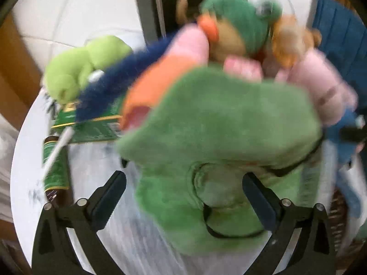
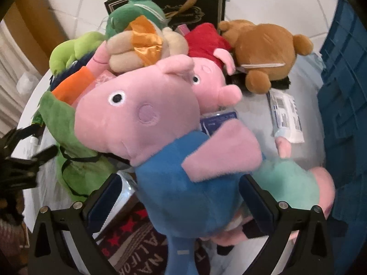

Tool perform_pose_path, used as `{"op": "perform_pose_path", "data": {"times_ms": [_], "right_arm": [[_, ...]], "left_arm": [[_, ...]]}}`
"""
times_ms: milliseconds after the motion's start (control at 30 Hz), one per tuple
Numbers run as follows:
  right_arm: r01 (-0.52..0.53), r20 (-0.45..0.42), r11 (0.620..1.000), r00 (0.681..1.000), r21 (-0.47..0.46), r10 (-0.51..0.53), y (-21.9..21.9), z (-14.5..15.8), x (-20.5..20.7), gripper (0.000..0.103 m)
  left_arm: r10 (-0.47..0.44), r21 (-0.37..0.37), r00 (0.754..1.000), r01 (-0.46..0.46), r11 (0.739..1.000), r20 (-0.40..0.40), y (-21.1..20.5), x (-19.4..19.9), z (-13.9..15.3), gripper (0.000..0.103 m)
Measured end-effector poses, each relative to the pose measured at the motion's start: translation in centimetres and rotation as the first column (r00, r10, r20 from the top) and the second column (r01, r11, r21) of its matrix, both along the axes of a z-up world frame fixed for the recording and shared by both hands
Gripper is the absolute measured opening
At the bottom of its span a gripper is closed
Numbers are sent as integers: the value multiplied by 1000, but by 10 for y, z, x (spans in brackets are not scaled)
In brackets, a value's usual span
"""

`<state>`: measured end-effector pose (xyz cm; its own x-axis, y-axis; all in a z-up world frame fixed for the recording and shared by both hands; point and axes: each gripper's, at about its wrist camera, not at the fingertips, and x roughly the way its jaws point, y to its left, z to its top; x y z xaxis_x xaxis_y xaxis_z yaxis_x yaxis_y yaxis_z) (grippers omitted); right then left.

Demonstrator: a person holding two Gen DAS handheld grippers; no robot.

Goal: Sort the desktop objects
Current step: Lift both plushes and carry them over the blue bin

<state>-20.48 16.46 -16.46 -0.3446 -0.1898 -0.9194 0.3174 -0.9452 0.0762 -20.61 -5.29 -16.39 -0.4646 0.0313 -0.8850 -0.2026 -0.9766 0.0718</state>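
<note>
Two grippers (image 1: 183,197) (image 2: 179,197) crowded by plush toys (image 2: 146,114) to table edge (image 1: 20,151).

Round white bench (image 2: 252,110) against a white wall (image 1: 75,6) crossed by thin seams; brown wooden panelling (image 1: 13,64) at left, a ribbed dark-blue crate (image 2: 344,114) at right, under soft, even indoor light.

A round white table (image 2: 257,114) carries a heap of plush toys (image 2: 206,78); a white tube (image 2: 286,116) lies on it just right of the heap.
</note>
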Motion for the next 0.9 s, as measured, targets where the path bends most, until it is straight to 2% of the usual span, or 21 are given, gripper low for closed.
{"op": "perform_pose_path", "data": {"times_ms": [33,100,133,167,200,267,300,367,433,533,633,700,900], "right_arm": [[-4,-1,1000,1000,9,4,-2,-1,-2,103],[-15,-2,1000,1000,22,15,-6,-4,-9,103],[-20,-4,999,1000,33,20,-9,-6,-13,103],[-24,-8,999,1000,40,25,-11,-8,-17,103],[-29,-13,999,999,46,30,-14,-11,-22,103],[-36,-4,999,999,41,36,-16,-17,-31,103],[-35,1,999,999,32,35,-18,-19,-34,103],[-26,0,999,1000,23,26,-21,-21,-36,93],[-33,-24,999,999,25,34,-24,-14,-30,75],[-32,-47,999,998,-4,32,-21,1,-18,62],[-10,-80,998,997,-64,4,-11,24,-4,56],[-7,-120,996,993,-85,-3,-7,42,9,53],[12,-279,990,959,-144,-53,12,109,59,53]], "left_arm": [[3,-20,1000,-3,1000,10,-1,-4,-7,103],[13,3,1000,-13,1000,-4,3,-16,-12,100],[27,30,1000,-27,999,-8,4,-20,-12,88],[47,59,999,-48,997,9,4,-26,-12,70],[69,79,997,-70,994,18,3,-29,-9,63],[81,102,997,-82,991,14,2,-29,0,37],[84,120,996,-84,989,11,0,-27,8,33],[88,137,996,-86,987,-10,-2,-20,23,23],[95,145,994,-85,986,-59,-3,-8,48,20],[104,157,986,-82,984,-133,0,9,86,20],[107,153,971,-75,985,-214,-3,33,117,20],[109,147,960,-72,987,-258,-10,46,126,20],[77,149,917,-19,989,-392,-1,83,172,20]]}}
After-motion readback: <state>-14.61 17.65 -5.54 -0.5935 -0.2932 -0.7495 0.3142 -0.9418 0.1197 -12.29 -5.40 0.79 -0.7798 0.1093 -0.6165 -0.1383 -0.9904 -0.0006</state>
